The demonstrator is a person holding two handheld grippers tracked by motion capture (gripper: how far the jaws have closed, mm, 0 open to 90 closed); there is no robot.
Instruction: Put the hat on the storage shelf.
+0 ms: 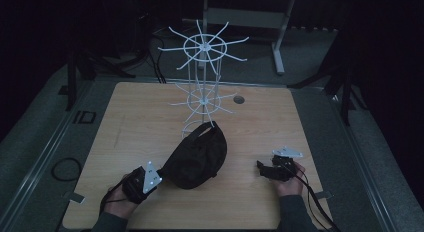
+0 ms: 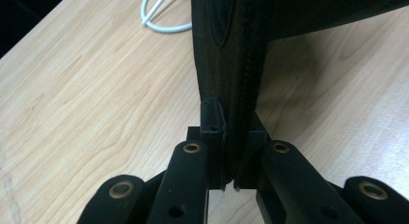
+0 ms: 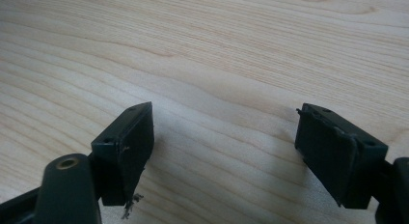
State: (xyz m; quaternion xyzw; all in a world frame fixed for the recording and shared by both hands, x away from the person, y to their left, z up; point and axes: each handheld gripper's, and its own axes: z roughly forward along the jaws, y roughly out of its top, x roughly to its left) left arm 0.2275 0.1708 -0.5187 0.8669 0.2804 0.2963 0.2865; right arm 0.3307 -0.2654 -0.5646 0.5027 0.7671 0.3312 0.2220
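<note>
While the room around it lies almost black, these lines hold:

Surface: a pale wood-grain table (image 1: 125,122) with rounded corners, a small round grommet (image 1: 239,99) toward 12 o'clock from its middle, a little right.
Room: dark floor on all sides; a grey desk frame (image 1: 277,39) stands beyond the far edge at about 1 o'clock; a cable loop (image 1: 66,168) lies on the floor at 9 o'clock.
Rack: a white wire stand (image 1: 202,77) with two tiers of spoke hooks, upright at 12 o'clock from the table's middle.
Cap: a black cap (image 1: 197,154), soft and dull, its strap loop arching up at the back near the rack's base; it sits at 6 o'clock from the rack.
Cap edge: stitched seam visible in the left gripper view (image 2: 241,64).
Left gripper (image 1: 150,178): at 7 o'clock on the table, jaws pinching the cap's edge.
Right gripper (image 1: 267,169): at 5 o'clock, jaws spread wide over bare wood, well apart from the cap.
</note>
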